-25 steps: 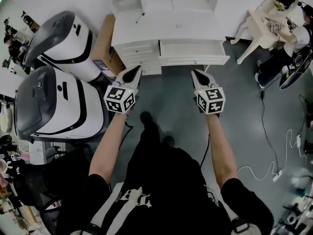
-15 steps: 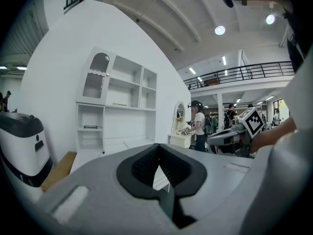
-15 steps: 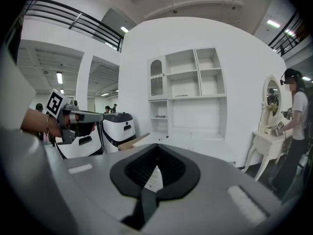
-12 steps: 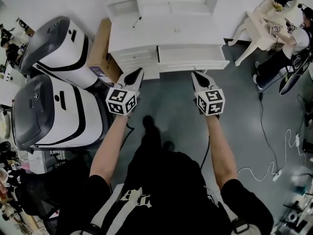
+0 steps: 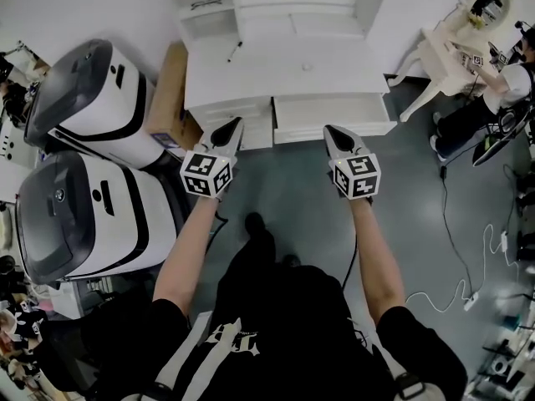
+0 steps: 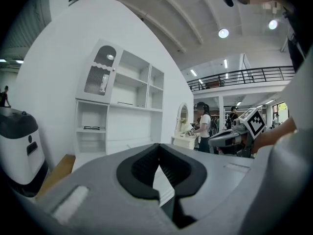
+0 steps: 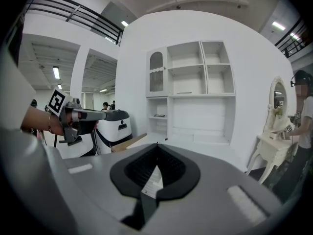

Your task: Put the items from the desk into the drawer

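Beyond both grippers, at the far side of the scene, stands the white desk, and the things to be moved lie on its tabletop [image 5: 276, 78]: a dark pen [image 5: 235, 51] toward the far left corner and a small round item [image 5: 307, 66] near the middle. The drawer [image 5: 334, 111] under the tabletop's right half looks pulled out toward the person. A pair of glasses [image 5: 205, 4] sits on a shelf [image 5: 194, 17] behind the desk's left end.

The left gripper [image 5: 235, 124] and the right gripper [image 5: 329, 130] are held level in the air, short of the desk and well apart from every item. Each has its jaws clenched tip to tip with nothing between them.

Several things could go wrong from here:
- The jaws must part before any pick. If they arrive pressed together, they would probably push the pen along the tabletop or off its left edge.
- The pen lies flat and thin, so a grip from above may slip and roll it.
- The round item is tiny and could squirt out of the jaws.
- A careless release might catch the drawer's front lip and drop the item to the floor.
- The white machines [image 5: 100, 199] crowd the left side, so the left elbow has little room.
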Demonstrator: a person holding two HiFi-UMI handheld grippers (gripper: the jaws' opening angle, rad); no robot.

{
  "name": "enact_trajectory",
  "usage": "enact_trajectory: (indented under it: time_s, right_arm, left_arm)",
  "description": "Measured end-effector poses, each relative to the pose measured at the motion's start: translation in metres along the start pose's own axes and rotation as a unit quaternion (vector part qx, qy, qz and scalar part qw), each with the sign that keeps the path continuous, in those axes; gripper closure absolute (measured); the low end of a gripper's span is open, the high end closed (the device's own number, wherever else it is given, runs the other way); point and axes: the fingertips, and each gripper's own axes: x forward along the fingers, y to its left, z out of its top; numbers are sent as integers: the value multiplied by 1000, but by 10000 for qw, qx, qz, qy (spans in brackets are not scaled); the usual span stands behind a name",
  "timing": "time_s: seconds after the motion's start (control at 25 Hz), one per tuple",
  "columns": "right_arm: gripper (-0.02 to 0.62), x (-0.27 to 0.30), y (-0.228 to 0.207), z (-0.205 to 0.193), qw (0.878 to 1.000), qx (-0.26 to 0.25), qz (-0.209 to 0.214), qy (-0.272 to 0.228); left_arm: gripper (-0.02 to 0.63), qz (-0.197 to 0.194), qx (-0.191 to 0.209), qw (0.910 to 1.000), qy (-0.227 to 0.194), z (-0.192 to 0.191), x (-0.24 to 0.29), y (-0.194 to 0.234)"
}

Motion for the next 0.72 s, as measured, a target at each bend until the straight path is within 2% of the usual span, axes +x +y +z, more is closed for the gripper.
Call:
enact_trajectory:
  time_s: [0.36, 0.72]
  right_arm:
    - [592, 62, 0, 27, 9999, -31, -145, 31]
    - [591, 103, 7, 34, 9993, 112, -361, 37]
  left_arm:
    - [606, -166, -73, 9998, -74, 12, 33, 66]
    - [606, -365, -144, 9992, -71, 10, 46, 115]
